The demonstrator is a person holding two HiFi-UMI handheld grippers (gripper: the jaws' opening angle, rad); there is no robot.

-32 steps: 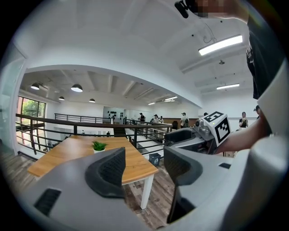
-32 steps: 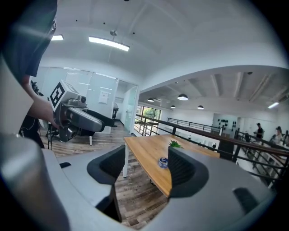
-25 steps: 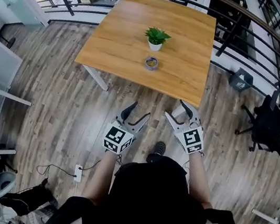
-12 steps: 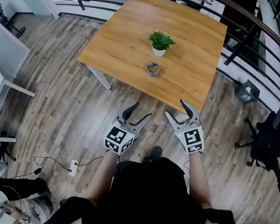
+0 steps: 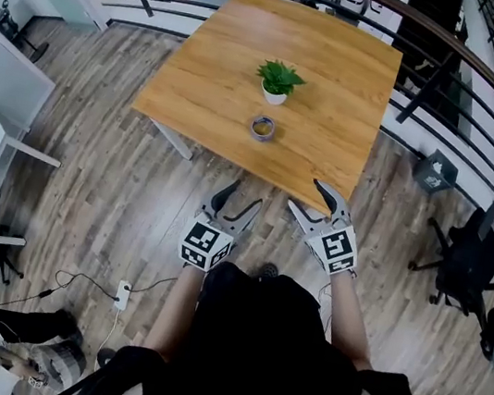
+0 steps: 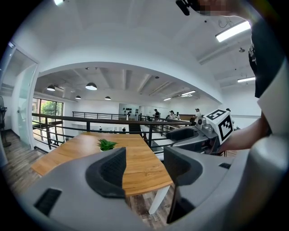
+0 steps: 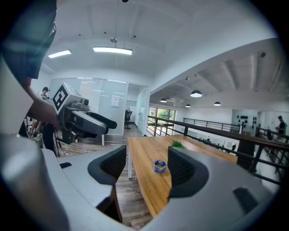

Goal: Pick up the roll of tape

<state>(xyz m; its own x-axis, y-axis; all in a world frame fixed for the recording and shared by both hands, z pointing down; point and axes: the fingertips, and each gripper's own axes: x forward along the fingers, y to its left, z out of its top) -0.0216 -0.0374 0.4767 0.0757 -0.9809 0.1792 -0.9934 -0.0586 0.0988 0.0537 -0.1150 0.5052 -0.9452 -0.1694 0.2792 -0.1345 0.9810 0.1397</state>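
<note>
Tape (image 5: 262, 128) lies flat on the wooden worktop (image 5: 215, 79), just in front of a small potted plant (image 5: 278, 82), near the worktop's middle and apart from the pot. Nothing touches the tape.

Left hand-held gripper (image 5: 239, 198): jaws wide apart, nothing between them. It hangs over the wood floor (image 5: 108, 187), short of the worktop's near edge and well apart from the tape.

Right hand-held gripper (image 5: 307, 195): jaws also wide, empty. It sits by the near edge of the worktop, well apart from the tape. In the right gripper view the tape shows in the gap between the 2 jaws, but far ahead on the worktop, not within them.

Both point toward the worktop, side by side. A black railing (image 5: 458, 58) curves behind the worktop. An office chair (image 5: 473, 248) stands to the right.
</note>
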